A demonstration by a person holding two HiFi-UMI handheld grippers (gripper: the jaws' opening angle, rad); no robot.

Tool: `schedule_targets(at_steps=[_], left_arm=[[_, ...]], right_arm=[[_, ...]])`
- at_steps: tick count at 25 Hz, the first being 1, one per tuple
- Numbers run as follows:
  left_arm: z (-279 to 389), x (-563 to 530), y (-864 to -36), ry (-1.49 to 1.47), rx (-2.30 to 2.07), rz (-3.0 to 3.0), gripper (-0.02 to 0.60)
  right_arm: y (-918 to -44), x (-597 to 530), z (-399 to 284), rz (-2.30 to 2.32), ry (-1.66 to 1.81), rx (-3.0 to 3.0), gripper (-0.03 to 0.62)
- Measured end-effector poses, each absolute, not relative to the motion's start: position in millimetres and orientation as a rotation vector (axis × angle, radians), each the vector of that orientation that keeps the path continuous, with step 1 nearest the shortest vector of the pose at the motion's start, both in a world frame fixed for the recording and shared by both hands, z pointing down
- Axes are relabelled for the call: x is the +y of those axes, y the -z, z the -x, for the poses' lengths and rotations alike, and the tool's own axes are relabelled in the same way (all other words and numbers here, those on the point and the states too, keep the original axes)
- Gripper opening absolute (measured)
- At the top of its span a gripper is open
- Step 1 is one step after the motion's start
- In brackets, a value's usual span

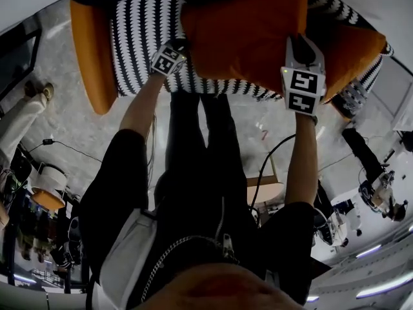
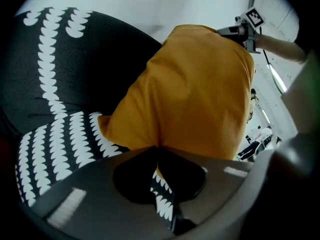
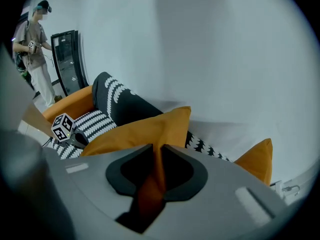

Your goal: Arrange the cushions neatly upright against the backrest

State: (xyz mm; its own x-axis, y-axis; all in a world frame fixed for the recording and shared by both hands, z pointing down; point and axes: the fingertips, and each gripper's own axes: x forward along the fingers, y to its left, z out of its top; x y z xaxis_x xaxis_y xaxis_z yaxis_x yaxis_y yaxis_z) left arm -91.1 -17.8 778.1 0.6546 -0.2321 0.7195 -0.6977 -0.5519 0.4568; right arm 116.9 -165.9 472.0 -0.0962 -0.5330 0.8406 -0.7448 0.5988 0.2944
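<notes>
Left tool (image 2: 156, 153), right tool (image 3: 159, 151) each clamped on orange cushion (image 1: 245, 34) opposite corners.

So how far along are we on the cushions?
Nothing looks placed yet. In hand: left gripper and right gripper both pinch the edge of one orange cushion over the patterned sofa. Left: stand it upright at the back, then the second orange cushion at the far end, whose pose I can't judge.
</notes>
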Motion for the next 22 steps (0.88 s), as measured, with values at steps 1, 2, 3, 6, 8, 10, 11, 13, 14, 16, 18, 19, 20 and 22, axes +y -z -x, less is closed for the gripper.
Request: schedule_targets(at_steps=[1,2,3,6,8,10,11,13,14,16,18,19,20,22], left_arm=[[101.3,-17.3,-775.4,-0.782,-0.747,-2.101,0.017],[111.6,-17.1,-772.4,-0.779,-0.777,-2.091,0.017],[122.1,-16.7,-769.3,-0.777,-0.806,-2.081,0.017],[153.6,-13.4,-762.6,-0.783,-0.882,-2.053,0.017],[171.5,-13.0,-758.5,-0.793,-0.930,-2.039,0.017],[187.1,-14.4,-749.2,-0.791,-0.983,-2.025,0.017],[194.9,-15.4,-743.8,-0.787,-1.010,-2.023,0.017],[211.6,-17.3,-733.6,-0.779,-1.057,-2.029,0.017],[220.3,-18.3,-728.7,-0.777,-1.080,-2.033,0.017],[236.4,-21.9,-718.2,-0.772,-1.131,-2.039,0.017],[248.3,-27.7,-704.9,-0.758,-1.192,-2.042,0.017],[252.6,-31.0,-697.2,-0.748,-1.223,-2.047,0.017],[256.4,-34.4,-689.2,-0.739,-1.253,-2.055,0.017],[264.2,-42.3,-673.2,-0.721,-1.312,-2.084,0.017]], right_arm=[[-472.8,-166.4,-111.8,-1.045,-0.248,-1.778,0.071],[-473.8,-167.3,-106.6,-1.041,-0.245,-1.792,0.067],[-475.0,-168.3,-101.2,-1.037,-0.240,-1.806,0.064],[-481.8,-169.3,-83.9,-1.023,-0.241,-1.851,0.054],[-486.3,-169.8,-75.6,-1.017,-0.247,-1.873,0.051],[-488.5,-170.4,-70.4,-1.021,-0.253,-1.893,0.048],[-488.8,-170.5,-67.6,-1.028,-0.257,-1.904,0.046],[-488.5,-169.9,-59.8,-1.049,-0.261,-1.925,0.043],[-488.6,-169.2,-55.5,-1.059,-0.260,-1.935,0.041],[-489.5,-167.5,-49.8,-1.077,-0.264,-1.954,0.040],[-490.3,-165.6,-50.1,-1.102,-0.277,-1.970,0.040],[-489.7,-164.5,-51.7,-1.119,-0.280,-1.979,0.040],[-488.4,-163.5,-53.9,-1.137,-0.278,-1.988,0.040],[-485.0,-162.4,-59.1,-1.181,-0.267,-2.005,0.040]])
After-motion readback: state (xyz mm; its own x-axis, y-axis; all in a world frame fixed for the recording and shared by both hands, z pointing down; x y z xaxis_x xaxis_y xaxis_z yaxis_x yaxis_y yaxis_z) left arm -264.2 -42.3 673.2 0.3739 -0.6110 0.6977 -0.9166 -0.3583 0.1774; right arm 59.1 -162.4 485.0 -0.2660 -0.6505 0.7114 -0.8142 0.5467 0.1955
